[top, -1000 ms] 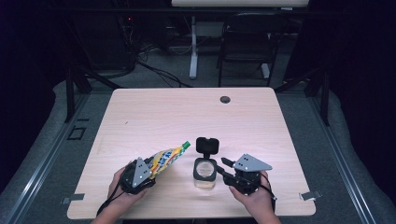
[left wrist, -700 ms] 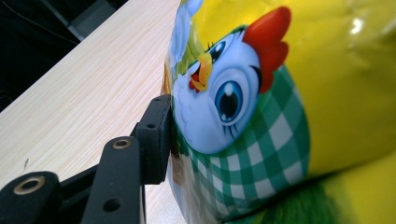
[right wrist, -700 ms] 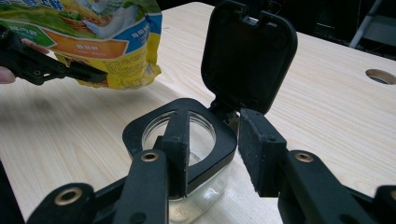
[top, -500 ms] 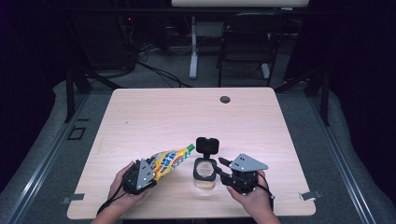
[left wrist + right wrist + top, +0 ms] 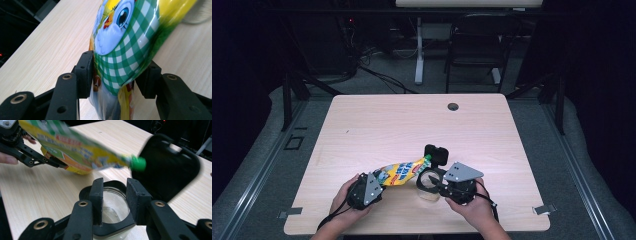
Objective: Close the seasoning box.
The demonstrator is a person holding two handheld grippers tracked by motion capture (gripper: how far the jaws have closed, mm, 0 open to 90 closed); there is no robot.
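Two grippers | left gripper (image 5: 371,186): jaws clamp pouch (image 5: 120,47) base | right gripper (image 5: 115,195): jaws closing, gripping jar (image 5: 112,220) rim

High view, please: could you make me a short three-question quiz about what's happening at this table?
1. True or false: the left claw grips the pouch.
2. What colour is the pouch's cap?
3. The lid of the jar is: A open, B closed.
Key: 1 true; 2 green; 3 A.
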